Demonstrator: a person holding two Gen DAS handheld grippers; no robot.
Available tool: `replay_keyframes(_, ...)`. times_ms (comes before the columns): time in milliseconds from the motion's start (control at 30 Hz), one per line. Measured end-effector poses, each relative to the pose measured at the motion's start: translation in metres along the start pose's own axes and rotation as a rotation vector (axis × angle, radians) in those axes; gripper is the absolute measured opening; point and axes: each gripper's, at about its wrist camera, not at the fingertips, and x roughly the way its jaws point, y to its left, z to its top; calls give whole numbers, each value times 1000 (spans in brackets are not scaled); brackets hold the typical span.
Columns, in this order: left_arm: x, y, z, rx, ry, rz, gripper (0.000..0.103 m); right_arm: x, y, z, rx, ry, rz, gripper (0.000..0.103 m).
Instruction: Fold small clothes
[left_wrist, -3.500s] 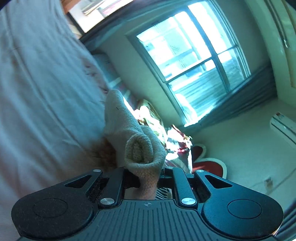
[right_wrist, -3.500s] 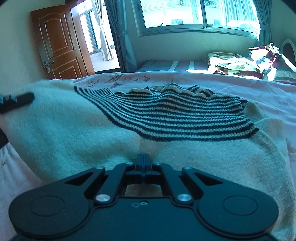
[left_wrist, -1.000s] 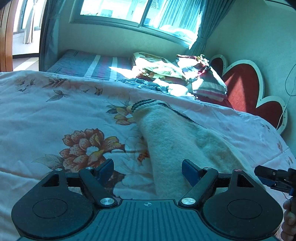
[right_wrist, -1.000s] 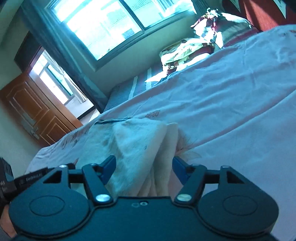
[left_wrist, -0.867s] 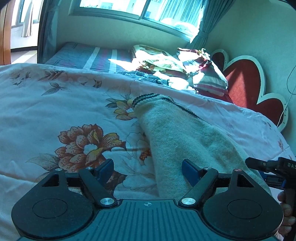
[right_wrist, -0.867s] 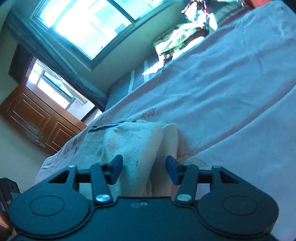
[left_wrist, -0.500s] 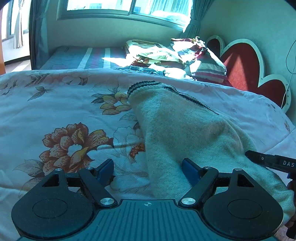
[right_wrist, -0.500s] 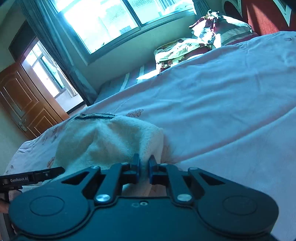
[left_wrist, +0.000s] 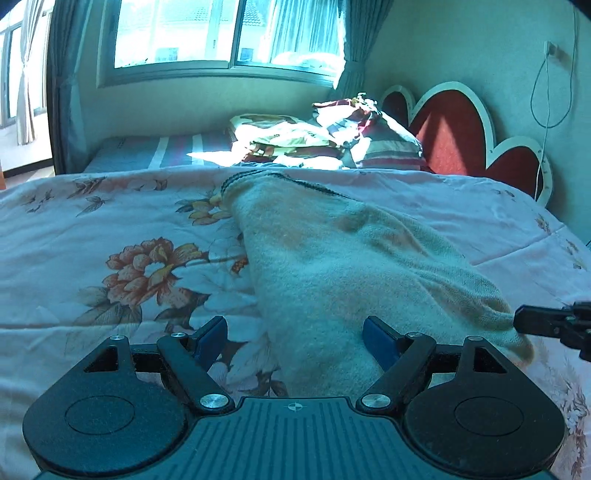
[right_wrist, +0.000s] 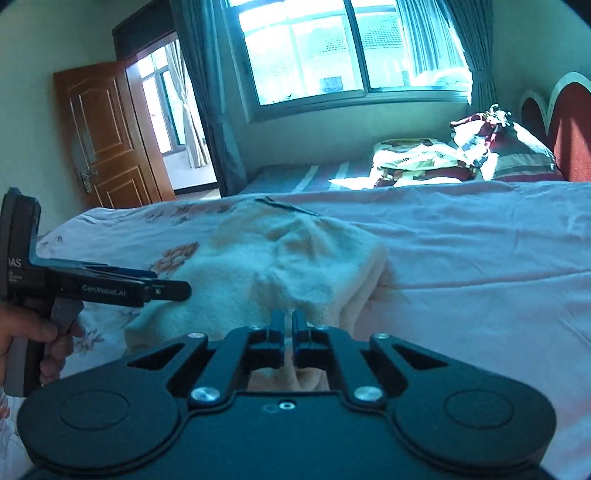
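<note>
A cream knit sweater (left_wrist: 332, 266) with a dark striped trim lies folded lengthwise on the floral quilt (left_wrist: 110, 229). My left gripper (left_wrist: 295, 330) is open, its blue pads (left_wrist: 212, 334) standing on either side of the sweater's near end without pressing it. In the right wrist view the sweater (right_wrist: 280, 258) bunches up in front of my right gripper (right_wrist: 288, 317), whose jaws are closing tight on a pinch of its near edge. The left gripper (right_wrist: 177, 290) shows from the side at the sweater's left edge, held by a hand (right_wrist: 29, 332). The right gripper's tip (left_wrist: 535, 323) touches the sweater's right corner.
A heap of folded bedding and pillows (left_wrist: 314, 140) lies at the far side under the window. A red heart-shaped headboard (left_wrist: 454, 136) stands at the right. A wooden door (right_wrist: 103, 136) is open at the far left. Bare pink quilt (right_wrist: 480, 258) stretches right of the sweater.
The right gripper's jaws went from wide apart to pinched on the sweater's near edge, and its view rolled level. The left gripper stayed open and shifted, the sweater now filling more of its gap.
</note>
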Motion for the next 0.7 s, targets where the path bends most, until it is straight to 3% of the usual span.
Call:
replay_keyframes(100,-4,4,-4,-5,0,3,81,6,-16,-10,72,28,-65,2)
replay_keyframes(233,-3,6,-10,-19,6,5,81,14,-25,-20,103,64,-89,2)
replay_keyframes(333,-19,3,-7,-22,-25,18,81,-8,-19,-13,128,-35,-107,2)
replay_keyframes(433,-30,-3,-9,-16,-55,-5,81,-23,-1,-1,51,-106,-68,8)
replay_keyframes(567,-21,-9,-19,6,-16,22,81,-6,17,4,-67,-59,-39,16)
replay_keyframes(600,-22,-7,-21,-17,-16,19,81,3,16,1,-76,-25,-50,14)
replay_keyframes(633,-22,-5,-23,-32,-15,15,81,8,14,-1,-74,2,-52,3)
replay_keyframes(700,-21,0,-28,-47,-13,3,81,19,8,-10,-71,54,-88,1)
